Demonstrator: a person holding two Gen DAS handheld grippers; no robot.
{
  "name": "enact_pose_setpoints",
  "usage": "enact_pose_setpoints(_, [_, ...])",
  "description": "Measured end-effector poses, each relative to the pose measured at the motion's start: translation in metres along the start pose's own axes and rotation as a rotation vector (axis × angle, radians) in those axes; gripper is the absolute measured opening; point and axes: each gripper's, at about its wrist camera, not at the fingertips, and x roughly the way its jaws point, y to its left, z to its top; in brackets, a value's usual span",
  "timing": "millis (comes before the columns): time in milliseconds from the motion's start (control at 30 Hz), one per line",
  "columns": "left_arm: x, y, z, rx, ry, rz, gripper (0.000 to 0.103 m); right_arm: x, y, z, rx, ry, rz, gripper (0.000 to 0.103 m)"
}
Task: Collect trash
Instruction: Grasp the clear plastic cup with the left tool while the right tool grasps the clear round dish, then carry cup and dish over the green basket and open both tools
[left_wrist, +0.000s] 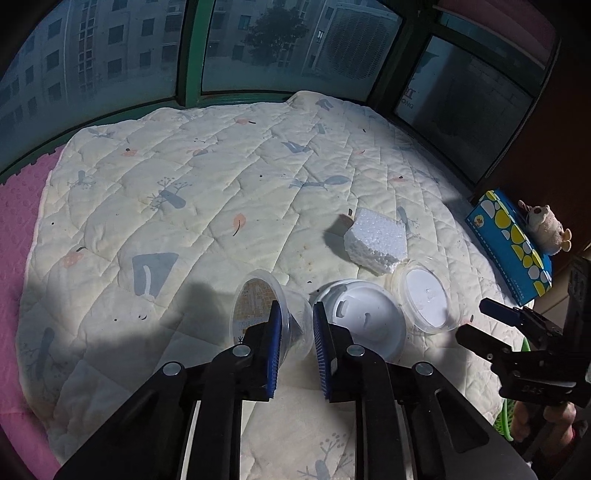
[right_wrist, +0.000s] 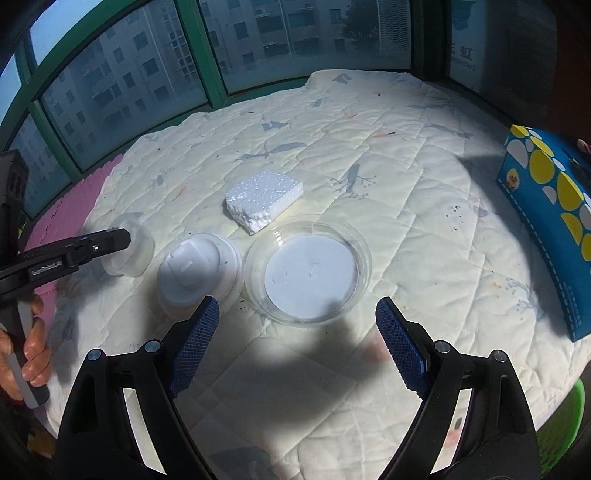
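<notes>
A clear plastic cup lies tipped on its side on the quilt. My left gripper has one pad inside the cup's mouth and one outside, closed on its wall. It shows in the right wrist view at the cup. Beside it lie a white cup lid, a clear round lid with a white disc and a white foam block. My right gripper is open and empty just short of the clear lid.
A blue and yellow tissue box stands at the quilt's right edge with a small plush toy behind it. A green basket is at the lower right. Windows line the far side; pink mat at left.
</notes>
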Motion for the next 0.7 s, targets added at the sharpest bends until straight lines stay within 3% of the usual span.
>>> enact_pose_setpoints(300, [-0.007, 0.005, -0.002, -0.003, -0.008, -0.016, 0.016, 0.032, 0.003, 0.009, -0.008, 0.018, -0.029, 0.096])
enact_pose_setpoints(700, [-0.014, 0.006, -0.001, 0.001, -0.019, -0.03, 0.015, 0.059, -0.001, 0.014, -0.004, 0.054, -0.071, 0.096])
